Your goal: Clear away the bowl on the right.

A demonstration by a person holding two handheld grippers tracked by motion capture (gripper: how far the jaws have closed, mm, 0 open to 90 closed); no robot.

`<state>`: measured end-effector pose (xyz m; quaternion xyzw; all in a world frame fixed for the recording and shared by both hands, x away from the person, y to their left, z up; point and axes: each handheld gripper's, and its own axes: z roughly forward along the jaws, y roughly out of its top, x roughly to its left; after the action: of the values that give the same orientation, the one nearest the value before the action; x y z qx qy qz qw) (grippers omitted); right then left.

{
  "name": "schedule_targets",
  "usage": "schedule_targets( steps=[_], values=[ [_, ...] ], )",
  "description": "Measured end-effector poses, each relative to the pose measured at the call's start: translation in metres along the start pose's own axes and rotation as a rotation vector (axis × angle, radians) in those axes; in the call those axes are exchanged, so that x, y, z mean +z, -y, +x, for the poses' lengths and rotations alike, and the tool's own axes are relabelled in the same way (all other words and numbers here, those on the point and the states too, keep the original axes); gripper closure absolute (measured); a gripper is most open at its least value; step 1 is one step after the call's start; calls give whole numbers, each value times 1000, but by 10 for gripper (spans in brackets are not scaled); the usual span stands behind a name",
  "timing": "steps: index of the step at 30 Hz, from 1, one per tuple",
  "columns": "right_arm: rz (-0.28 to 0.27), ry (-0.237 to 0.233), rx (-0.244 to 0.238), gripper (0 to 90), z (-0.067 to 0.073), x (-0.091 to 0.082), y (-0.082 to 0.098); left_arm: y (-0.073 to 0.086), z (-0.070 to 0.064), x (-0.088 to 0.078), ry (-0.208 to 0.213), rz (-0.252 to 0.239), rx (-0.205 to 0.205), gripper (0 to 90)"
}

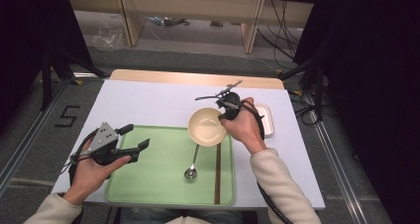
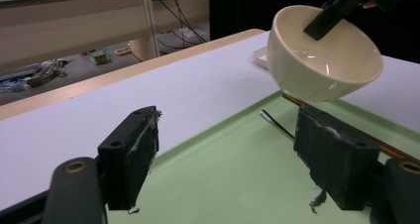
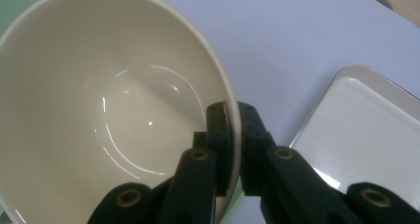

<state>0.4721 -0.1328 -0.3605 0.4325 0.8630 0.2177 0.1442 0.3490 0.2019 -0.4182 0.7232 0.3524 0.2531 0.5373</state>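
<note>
The right gripper (image 1: 225, 116) pinches the rim of the cream bowl (image 1: 207, 127), one jaw inside, one outside, holding it tilted in the air over the far right corner of the green tray (image 1: 163, 184). The left gripper (image 1: 134, 140) hovers over the tray's left edge, jaws wide apart and empty. A spoon (image 1: 191, 167) and chopsticks (image 1: 218, 172) lie on the tray below the bowl.
</note>
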Motion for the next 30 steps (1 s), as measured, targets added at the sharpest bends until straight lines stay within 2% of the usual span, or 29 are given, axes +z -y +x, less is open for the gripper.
schedule_targets(
  steps=[7, 13, 15, 17, 19, 20, 23, 30],
  values=[
    [7, -8, -17, 867, 14, 2, -2, -9, -11, 17, 46, 17, 1, 256],
    [11, -23, -32, 867, 23, 4, -2, -12, -15, 28, 62, 36, 2, 255],
    [8, -10, -40, 867, 25, 4, -2, -13, -16, 31, 68, 50, 1, 254],
    [10, -24, -36, 867, 28, 4, -3, -13, -17, 35, 81, 57, -2, 256],
    [1, -17, -61, 867, 29, 5, -3, -14, -20, 39, 89, 66, -16, 259],
    [8, -20, -45, 867, 32, 5, -3, -15, -20, 41, 94, 65, -18, 263],
    [10, -22, -60, 867, 36, 7, -3, -16, -22, 44, 105, 77, -14, 271],
    [-3, -23, -79, 867, 46, 7, -4, -17, -26, 52, 114, 97, -19, 285]
  ],
)
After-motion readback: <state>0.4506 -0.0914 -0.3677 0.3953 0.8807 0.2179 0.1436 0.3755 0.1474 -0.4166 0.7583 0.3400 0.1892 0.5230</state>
